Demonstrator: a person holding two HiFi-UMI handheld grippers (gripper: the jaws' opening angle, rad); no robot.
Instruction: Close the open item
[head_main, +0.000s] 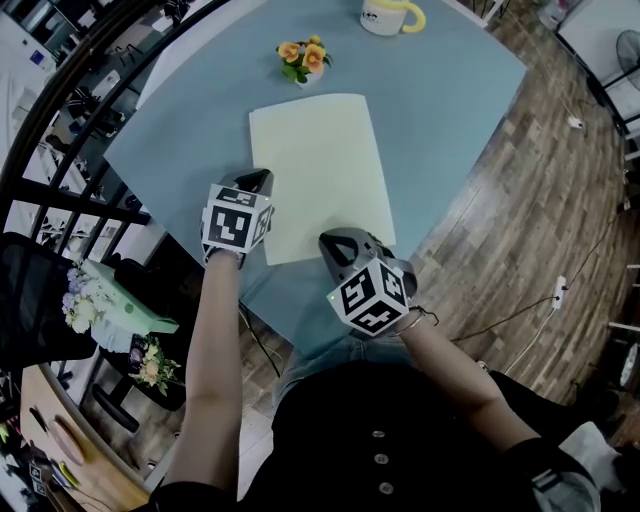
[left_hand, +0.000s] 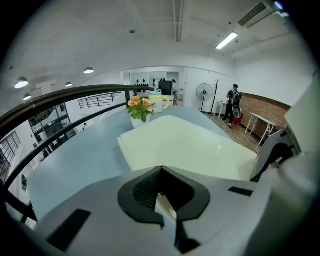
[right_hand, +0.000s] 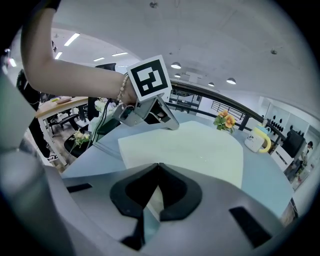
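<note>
1. Pale cream folder (head_main: 320, 175) is lying flat and closed near the middle of the worktop (head_main: 200, 130). It is a thin rectangle with rounded corners and a smooth, slightly glossy cover. The left gripper view is showing stacked layers along its side edge.
2. The worktop is showing as matte blue-grey, with an angular outline.
3. Left gripper (head_main: 262, 178) is sitting closed, its black ribbed pads meeting at the tips with nothing pinched between them. Its tip is resting at the folder's near left corner; I cannot tell whether it is touching.
4. Right gripper (head_main: 330, 240) is also sitting closed, tips meeting, nothing clamped. It is hovering at the folder's near right corner.
5. Both gripper bodies are showing as smooth grey plastic, and each is carrying a cube with black-and-white square markers.
6. Small white pot of orange flowers (head_main: 303, 58) is standing just beyond the folder's far edge.
7. White mug with a yellow handle (head_main: 390, 15) is standing further back, well apart from the folder.
8. Wood-plank floor (head_main: 520, 200) is showing to the right of the worktop.
</note>
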